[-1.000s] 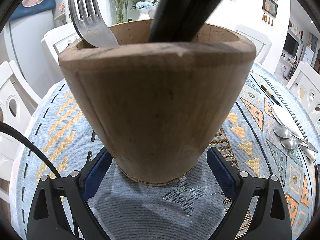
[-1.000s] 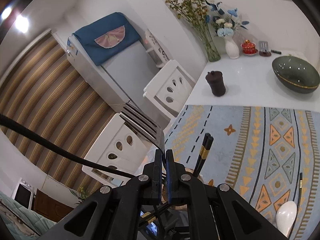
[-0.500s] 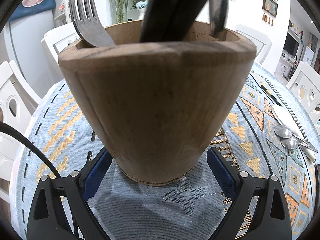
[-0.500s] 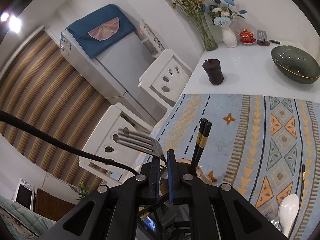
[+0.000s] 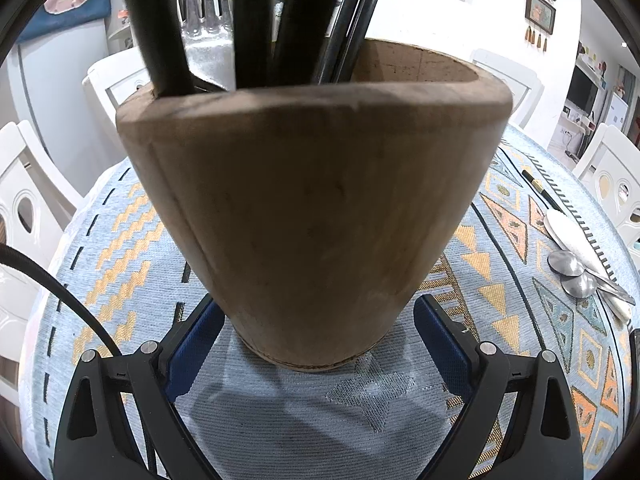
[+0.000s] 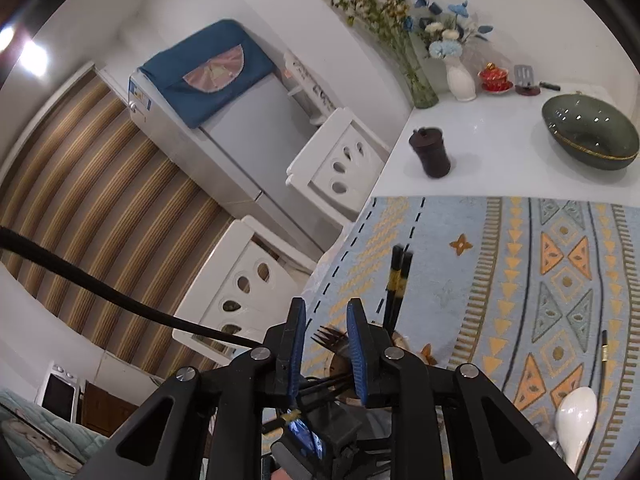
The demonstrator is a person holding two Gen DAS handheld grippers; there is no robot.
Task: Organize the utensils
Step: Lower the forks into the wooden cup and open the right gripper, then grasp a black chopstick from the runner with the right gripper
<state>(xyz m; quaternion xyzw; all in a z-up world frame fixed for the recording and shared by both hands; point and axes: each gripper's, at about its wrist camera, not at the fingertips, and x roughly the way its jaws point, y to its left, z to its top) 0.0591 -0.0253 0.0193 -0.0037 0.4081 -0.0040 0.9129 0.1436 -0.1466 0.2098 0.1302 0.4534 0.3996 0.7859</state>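
Observation:
A wooden utensil holder [image 5: 312, 208] stands on the patterned cloth and fills the left wrist view. My left gripper [image 5: 316, 308] is shut on its lower wall, one blue pad on each side. The fork [image 6: 328, 336] stands in the holder with its tines up, next to black chopsticks [image 6: 400, 280]. Just above the fork my right gripper [image 6: 326, 306] is open; its jaws have just been opening, and nothing is pressed between the pads. Its black fingers [image 5: 156, 24] hang over the holder's mouth and partly hide the blurred fork [image 5: 200, 12].
To the right on the cloth [image 5: 120, 248] lie a white ceramic spoon [image 5: 572, 232], two metal spoons [image 5: 568, 264] and a single black chopstick [image 5: 540, 188]. On the bare white tabletop are a green bowl [image 6: 588, 136], a dark jar [image 6: 432, 156] and flower vases. White chairs ring the table.
The right gripper's jaws parted and let go of the fork, which sank into the holder. The right gripper's fingers now loom over the holder in the left wrist view. The left gripper stayed put.

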